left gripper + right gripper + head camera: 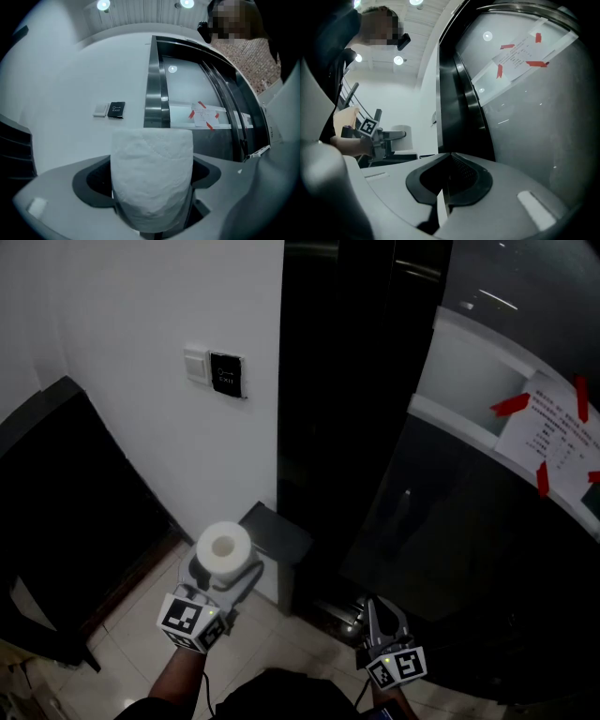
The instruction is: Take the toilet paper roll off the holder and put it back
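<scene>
Toilet roll (225, 547) upright in left gripper (225, 568)

Your left hand-held gripper (223, 570) and right hand-held gripper (384, 610) are pale grey, each bearing a black-and-white marker cube (194, 622); your top looks dark.

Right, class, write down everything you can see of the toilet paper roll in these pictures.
The toilet paper roll is white, soft-looking, faintly embossed, with a round hollow core. It looks nearly full. It stands roughly upright, core opening facing up toward the head camera. The left gripper holds it, jaws pressed on opposite sides of its lower part. It hangs in the air near a white wall; nothing else seems to touch it.
</scene>
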The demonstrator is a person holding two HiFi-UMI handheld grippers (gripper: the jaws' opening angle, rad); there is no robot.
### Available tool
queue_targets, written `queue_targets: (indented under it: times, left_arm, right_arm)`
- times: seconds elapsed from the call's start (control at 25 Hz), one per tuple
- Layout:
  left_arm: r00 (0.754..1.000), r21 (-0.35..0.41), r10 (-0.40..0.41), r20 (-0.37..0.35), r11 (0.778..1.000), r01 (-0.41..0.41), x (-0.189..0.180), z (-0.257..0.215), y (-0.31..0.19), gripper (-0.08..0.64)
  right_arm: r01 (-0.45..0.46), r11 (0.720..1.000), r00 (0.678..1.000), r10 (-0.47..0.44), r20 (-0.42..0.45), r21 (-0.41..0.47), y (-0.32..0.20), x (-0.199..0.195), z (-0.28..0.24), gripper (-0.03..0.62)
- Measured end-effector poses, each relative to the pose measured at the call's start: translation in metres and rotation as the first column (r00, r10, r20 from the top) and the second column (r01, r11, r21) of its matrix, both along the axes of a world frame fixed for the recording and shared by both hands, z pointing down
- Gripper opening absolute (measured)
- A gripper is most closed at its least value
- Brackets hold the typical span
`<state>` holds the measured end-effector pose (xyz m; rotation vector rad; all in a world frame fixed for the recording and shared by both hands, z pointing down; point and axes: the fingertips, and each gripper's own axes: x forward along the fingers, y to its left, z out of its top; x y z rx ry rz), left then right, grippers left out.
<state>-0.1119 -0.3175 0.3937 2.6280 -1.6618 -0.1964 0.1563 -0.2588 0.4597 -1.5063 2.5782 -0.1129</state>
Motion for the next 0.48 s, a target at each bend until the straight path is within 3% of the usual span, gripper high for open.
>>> queue_targets:
  times: [0.48]
  left_arm:
    - [0.996, -0.046, -0.020, -0.084, 0.999, 0.016, -0.014, 0.007, 0.037, 0.463]
  right_arm:
    - [-0.011, 1.000, 1.000, 0.011, 0.014, -0.005, 0.005, 0.005, 0.003, 0.014]
